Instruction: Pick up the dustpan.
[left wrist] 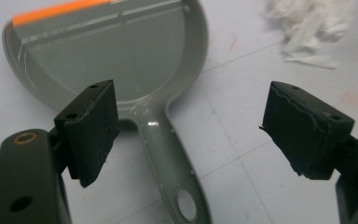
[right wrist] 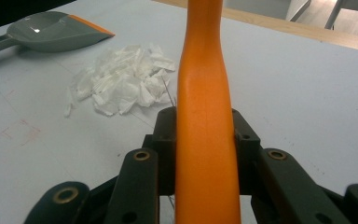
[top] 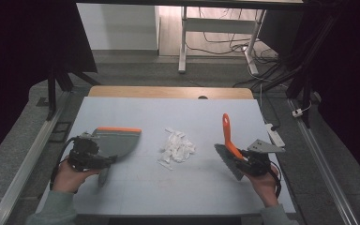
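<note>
A grey dustpan with an orange lip lies flat at the table's left; its handle runs toward me. My left gripper hovers over that handle, open, and in the left gripper view the handle passes between the wide-apart pads untouched. A brush with an orange handle and grey bristles is held tilted at the right, with my right gripper shut on it; both jaws of the right gripper press on the orange handle. A pile of white paper scraps lies between dustpan and brush.
The pale blue table top ends in a wooden strip at the far side. A white power strip lies off the right edge. Metal rails run along both sides, and white desk legs with cables stand beyond.
</note>
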{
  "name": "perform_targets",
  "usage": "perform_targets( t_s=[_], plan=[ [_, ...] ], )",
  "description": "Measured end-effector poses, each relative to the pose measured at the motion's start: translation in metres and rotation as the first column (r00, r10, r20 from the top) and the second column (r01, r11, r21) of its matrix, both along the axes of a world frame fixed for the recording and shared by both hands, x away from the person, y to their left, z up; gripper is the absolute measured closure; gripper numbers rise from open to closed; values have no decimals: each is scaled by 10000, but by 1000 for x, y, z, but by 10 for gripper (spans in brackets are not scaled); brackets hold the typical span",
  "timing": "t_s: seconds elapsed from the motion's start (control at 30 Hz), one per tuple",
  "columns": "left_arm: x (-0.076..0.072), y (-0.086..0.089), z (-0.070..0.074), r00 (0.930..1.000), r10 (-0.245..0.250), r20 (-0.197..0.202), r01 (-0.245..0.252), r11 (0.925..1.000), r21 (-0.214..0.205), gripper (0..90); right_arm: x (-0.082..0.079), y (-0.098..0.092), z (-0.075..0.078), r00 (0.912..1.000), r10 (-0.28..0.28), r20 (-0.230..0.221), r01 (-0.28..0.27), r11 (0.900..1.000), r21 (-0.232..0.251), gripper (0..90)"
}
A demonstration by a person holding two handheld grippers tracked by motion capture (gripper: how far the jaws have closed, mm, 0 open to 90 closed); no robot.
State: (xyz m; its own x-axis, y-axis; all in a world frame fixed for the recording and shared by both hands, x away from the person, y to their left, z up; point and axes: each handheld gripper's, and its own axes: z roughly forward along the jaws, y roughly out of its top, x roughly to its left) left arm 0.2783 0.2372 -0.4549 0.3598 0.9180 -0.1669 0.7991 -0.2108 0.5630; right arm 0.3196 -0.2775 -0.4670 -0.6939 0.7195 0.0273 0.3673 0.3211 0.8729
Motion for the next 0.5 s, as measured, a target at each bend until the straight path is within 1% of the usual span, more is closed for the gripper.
perform_targets(
  t_s=[0.07,0.1,0.13,0.27,0.3,0.33,0.5],
  plan=[
    [2,2,-6,9992,108,-385,-108,9999,-2,179,0,0,0,10000,-5,-2,5,10000,-16,700],
    [3,4,-11,9981,283,-553,-289,9995,-105,174,0,0,0,10000,36,-32,-36,10000,11,700],
    [3,4,-11,9981,283,-553,-289,9995,-105,173,0,0,-1,10000,31,-33,-31,10000,6,700],
    [7,8,-20,9952,574,-795,-600,9977,-315,172,0,0,-1,10000,28,-24,-28,10000,2,700],
    [9,8,-24,9938,606,-932,-645,9972,-388,171,0,0,-1,10000,31,-21,-31,10000,-5,700],
    [9,8,-24,9938,606,-932,-645,9972,-388,169,0,0,-1,10000,31,-21,-31,10000,-5,700],
    [12,6,-33,9889,853,-1219,-896,9955,-303,163,0,1,-1,10000,33,-28,-33,10000,-20,700]
  ],
)
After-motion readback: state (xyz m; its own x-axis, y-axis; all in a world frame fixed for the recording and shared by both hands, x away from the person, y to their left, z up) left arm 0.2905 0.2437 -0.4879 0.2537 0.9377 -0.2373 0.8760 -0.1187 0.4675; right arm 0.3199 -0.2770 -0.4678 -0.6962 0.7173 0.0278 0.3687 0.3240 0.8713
